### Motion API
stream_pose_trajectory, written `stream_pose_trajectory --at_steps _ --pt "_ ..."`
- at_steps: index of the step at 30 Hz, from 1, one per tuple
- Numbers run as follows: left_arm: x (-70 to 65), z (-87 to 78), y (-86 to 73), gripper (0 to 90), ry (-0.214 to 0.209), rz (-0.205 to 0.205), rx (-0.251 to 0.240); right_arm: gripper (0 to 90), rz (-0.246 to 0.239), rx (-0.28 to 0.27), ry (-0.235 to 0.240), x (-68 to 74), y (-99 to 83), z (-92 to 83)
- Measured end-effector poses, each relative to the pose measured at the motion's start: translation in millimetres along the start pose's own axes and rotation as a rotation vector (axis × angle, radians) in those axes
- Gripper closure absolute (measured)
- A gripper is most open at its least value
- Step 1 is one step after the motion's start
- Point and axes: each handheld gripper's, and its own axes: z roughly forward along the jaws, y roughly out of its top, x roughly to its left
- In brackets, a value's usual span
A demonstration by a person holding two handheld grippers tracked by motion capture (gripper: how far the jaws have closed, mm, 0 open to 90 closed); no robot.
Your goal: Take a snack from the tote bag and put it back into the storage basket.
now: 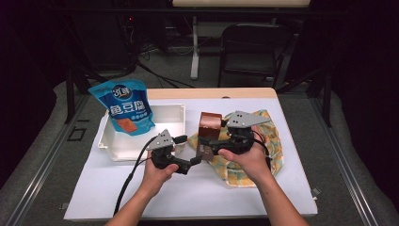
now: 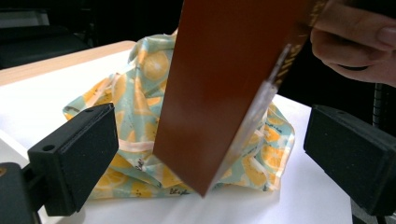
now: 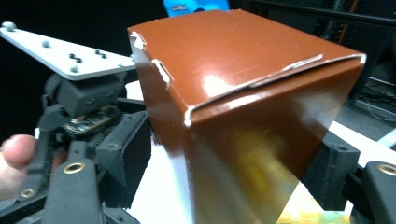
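The brown box (image 1: 210, 126) sat gripped between the right gripper's (image 1: 207, 149) wide-set jaws, above the lemon-print cloth (image 1: 268, 141). The left gripper (image 1: 195, 160) stood open just beside the box's lower end. The blue pouch (image 1: 123, 106) leaned in the white tray (image 1: 164, 113). Both hands pointed their grippers inward.

We see the box (image 1: 210, 126) between tray (image 1: 170, 123) and cloth (image 1: 270, 141), touching the cloth's left edge. A pouch (image 1: 123, 106) leans in the tray's left end. Both grippers sit in front.
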Motion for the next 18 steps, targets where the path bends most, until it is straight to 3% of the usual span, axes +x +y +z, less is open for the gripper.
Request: stream_pose_trajectory --at_steps 9,18 --pt "-3.5 3.5 -1.2 5.0 -0.024 0.019 0.020 25.1 -0.017 0.014 0.048 11.5 -2.1 3.6" --pt "-3.8 6.7 -2.7 8.3 -0.081 0.010 0.024 25.1 -0.037 0.031 0.104 18.1 -5.4 7.8"
